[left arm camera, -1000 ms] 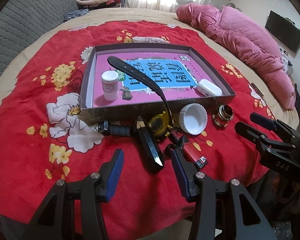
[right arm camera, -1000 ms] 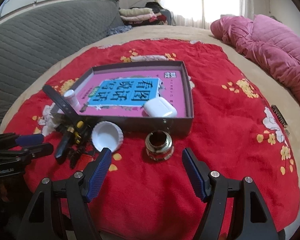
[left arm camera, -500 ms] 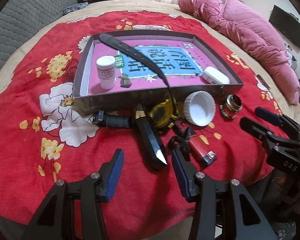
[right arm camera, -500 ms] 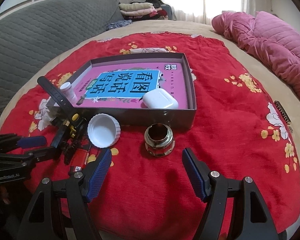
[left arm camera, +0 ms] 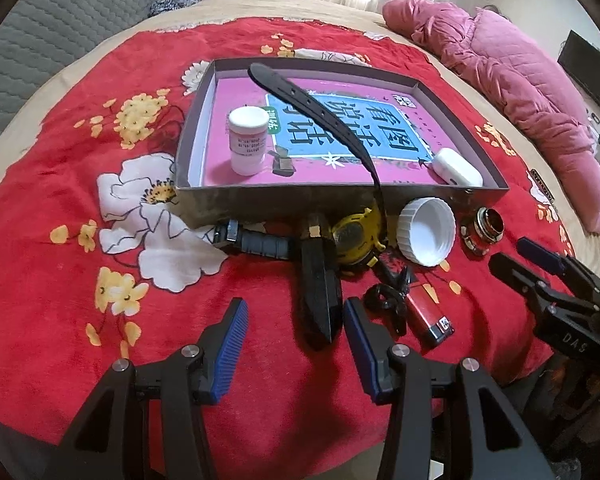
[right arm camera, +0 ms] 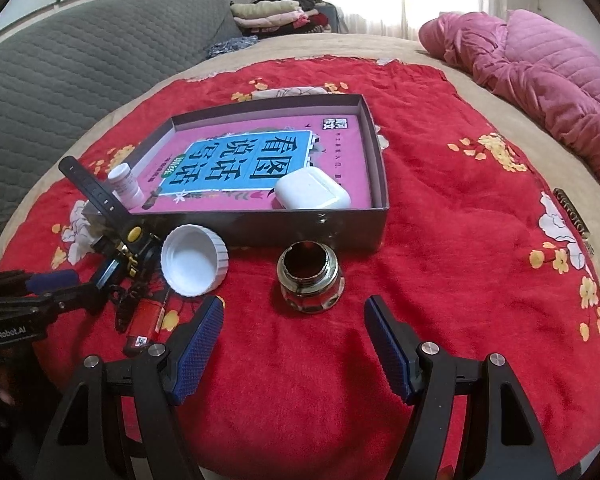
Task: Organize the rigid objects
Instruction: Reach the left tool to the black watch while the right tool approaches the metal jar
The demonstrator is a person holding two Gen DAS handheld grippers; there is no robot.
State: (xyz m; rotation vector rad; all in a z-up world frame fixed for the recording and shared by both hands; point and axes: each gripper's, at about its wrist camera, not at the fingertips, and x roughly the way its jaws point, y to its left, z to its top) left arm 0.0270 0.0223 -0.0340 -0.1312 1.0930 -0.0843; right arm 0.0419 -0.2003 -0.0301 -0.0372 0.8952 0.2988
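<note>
Two hand-held grippers are hovering over a red flowered blanket [left arm camera: 60,208] on a bed, both with fingers spread and gripping nothing. Judging by the layout, the sorting is under way: a white pill bottle [left arm camera: 247,140] and a white earbud case [left arm camera: 457,166] are already sitting in the shallow box [left arm camera: 284,200], the bottle near its left wall, the case in its front right corner, while the rest is still lying outside along the box's front wall.

The left gripper [left arm camera: 292,338] is facing a black sheathed knife [left arm camera: 318,292], whose tip is lying between its blue pads without touching them; the next move probably calls for lowering and closing on the sheath. The right gripper [right arm camera: 294,346] is lining up on a metal threaded fitting [right arm camera: 309,278], just ahead of its open fingers.

Only the left view is showing the knife whole, its handle running along the box front, plus a yellow watch [left arm camera: 354,238] whose strap is arching over the box wall. The right view is showing the fitting's hollow top and the white cap [right arm camera: 194,260] and red lighter [right arm camera: 146,318] beside it.
</note>
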